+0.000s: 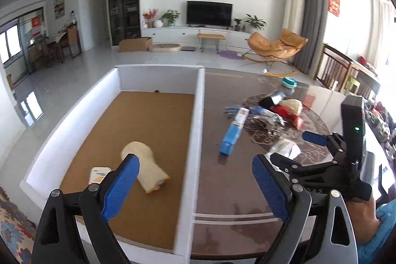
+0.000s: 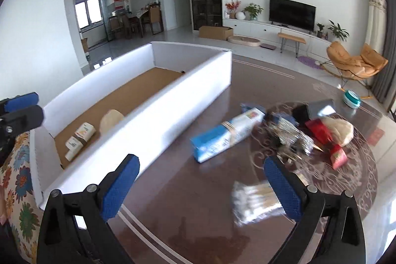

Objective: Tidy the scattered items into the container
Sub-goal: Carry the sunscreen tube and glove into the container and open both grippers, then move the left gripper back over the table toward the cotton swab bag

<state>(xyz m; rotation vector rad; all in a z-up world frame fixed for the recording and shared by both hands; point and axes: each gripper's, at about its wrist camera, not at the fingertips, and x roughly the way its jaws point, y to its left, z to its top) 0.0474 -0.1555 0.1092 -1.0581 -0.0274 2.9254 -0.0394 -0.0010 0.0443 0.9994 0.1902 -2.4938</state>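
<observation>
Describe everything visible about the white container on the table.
The white container is a long, open-topped rectangular tray with low white walls, seemingly cardboard, and a brown cork-like floor. It sits flat on the dark glossy table, left of the scattered pile. Inside lie a cream sock-like cloth and a small white and brown wrapped packet. No fingers touch it.

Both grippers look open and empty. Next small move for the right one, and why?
Probably ease the right gripper forward and down onto the cotton swab pack, then close. Its jaws stand open with nothing held, that pack lies nearest on the table, and the white box already holds a few items.
</observation>
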